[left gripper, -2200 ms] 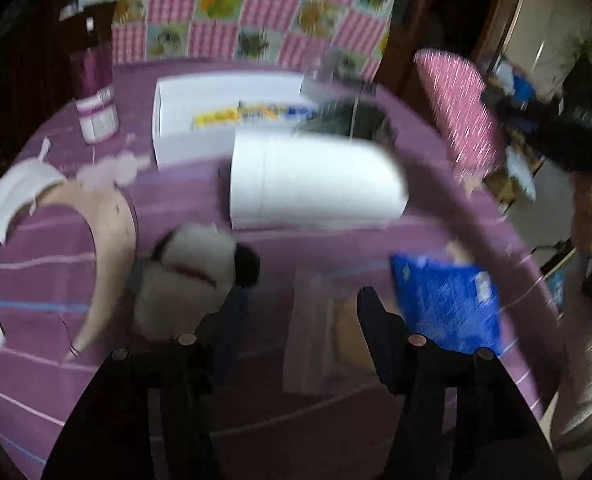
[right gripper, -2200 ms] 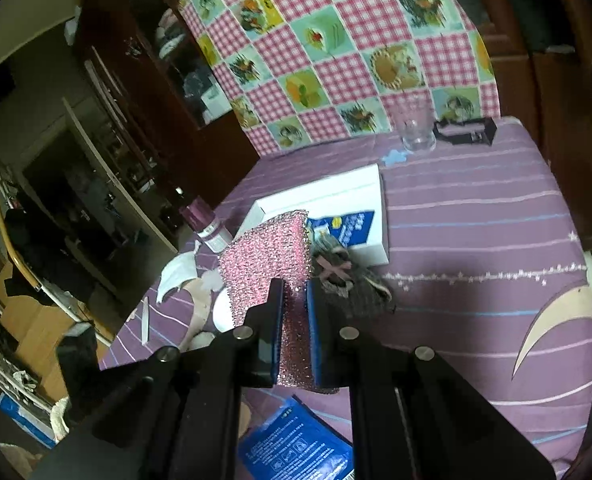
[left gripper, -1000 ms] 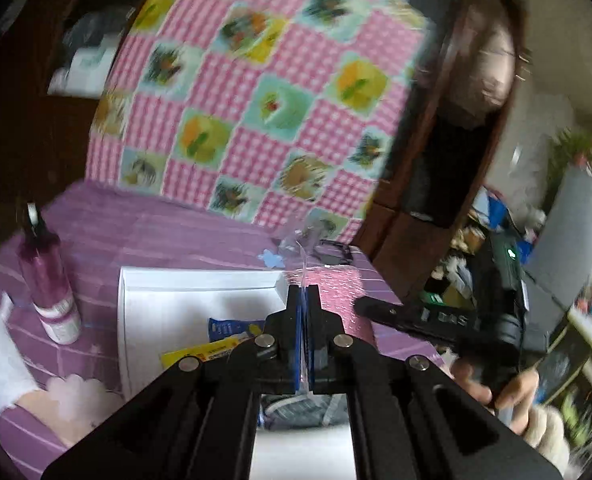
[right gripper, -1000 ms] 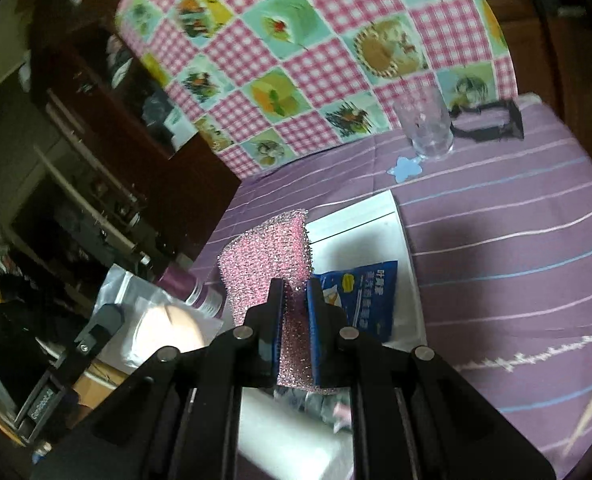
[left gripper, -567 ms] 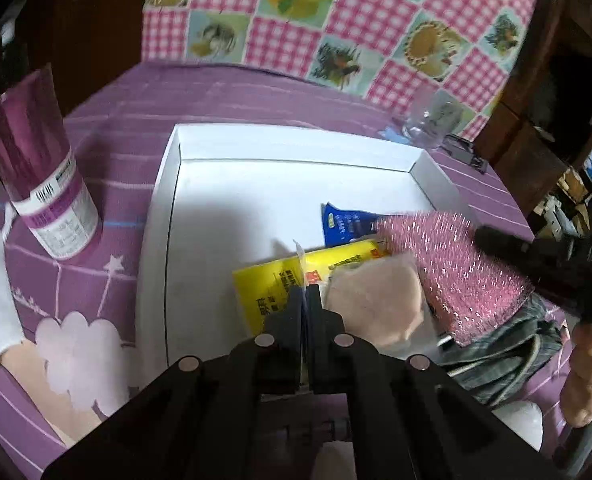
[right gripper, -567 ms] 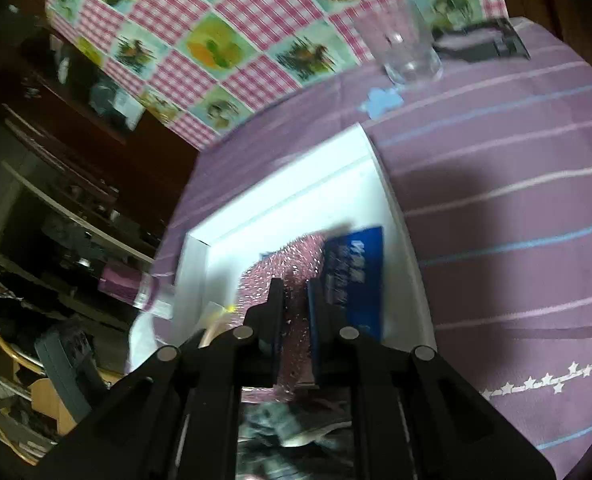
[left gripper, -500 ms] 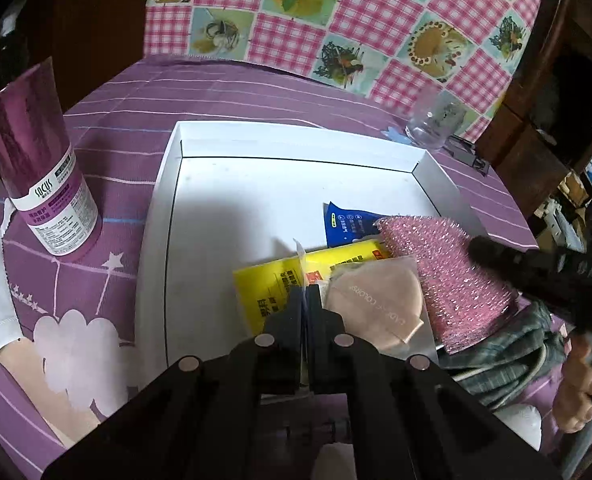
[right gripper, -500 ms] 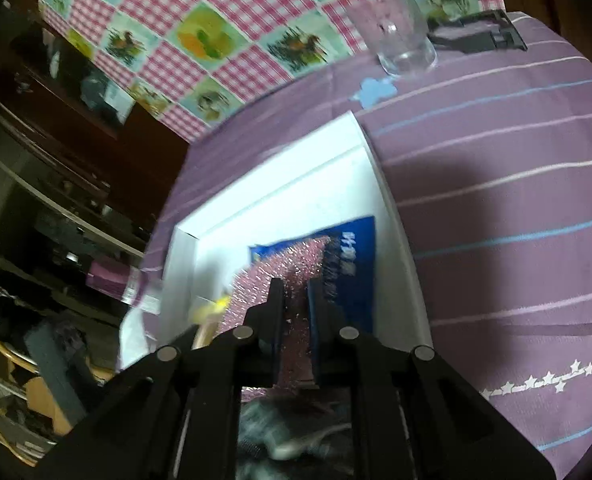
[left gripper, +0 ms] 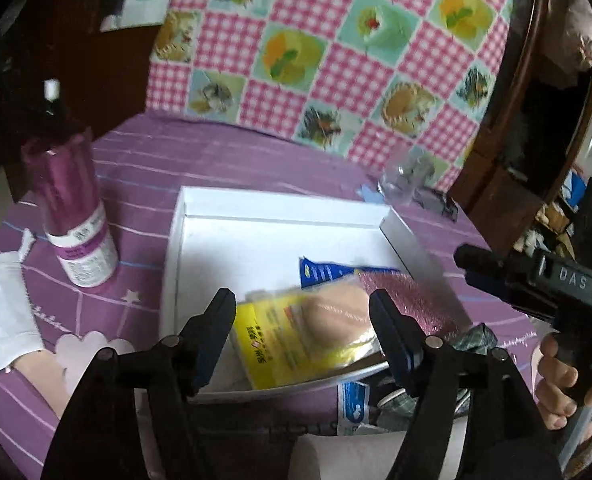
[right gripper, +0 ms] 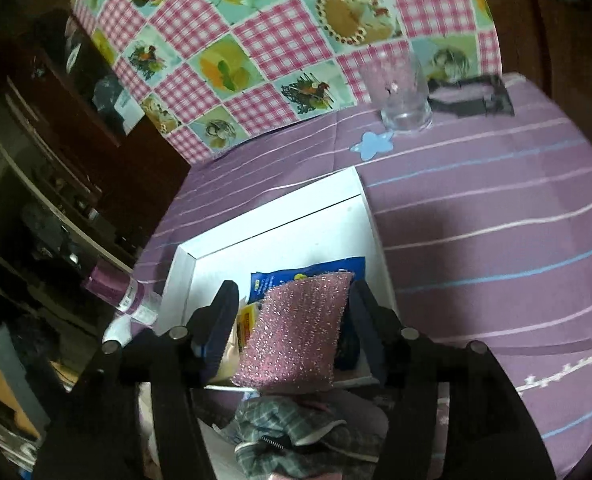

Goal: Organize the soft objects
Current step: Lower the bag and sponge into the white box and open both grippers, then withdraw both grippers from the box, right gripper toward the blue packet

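A: Nearest, left wrist view: left gripper (left gripper: pixel 301 304) with jaws apart, just been opening, nothing pinched. Clear packet with the beige puff (left gripper: pixel 335 314) lying loose between the fingers, flat on a yellow packet (left gripper: pixel 272 344) at the near end of the white tray (left gripper: pixel 174 264).

B: Right wrist view: right gripper (right gripper: pixel 292 304) spread too, just been opening. Pink glitter sponge (right gripper: pixel 299 332) lying between the pads inside the tray (right gripper: pixel 369 216), pads not pressing on it, leaning over a blue packet (right gripper: pixel 315 270).

A: Below the right gripper, plaid cloth bundle (right gripper: pixel 292 436) at the tray's near edge. Touching the tray or not, cannot tell.

B: Further left in the left view: purple spray bottle (left gripper: pixel 74 216) upright beside the tray, on the purple striped tablecloth (left gripper: pixel 236 160).

A: Far side: clear glass (right gripper: pixel 399 92) upright past the tray's far corner, blue flower print (right gripper: pixel 371 145) just in front of it. Checked pink cloth (right gripper: pixel 280 36) over a chair back behind.

B: Right edge of the left view: hand (left gripper: pixel 571 384) wrapped on the right gripper's handle.
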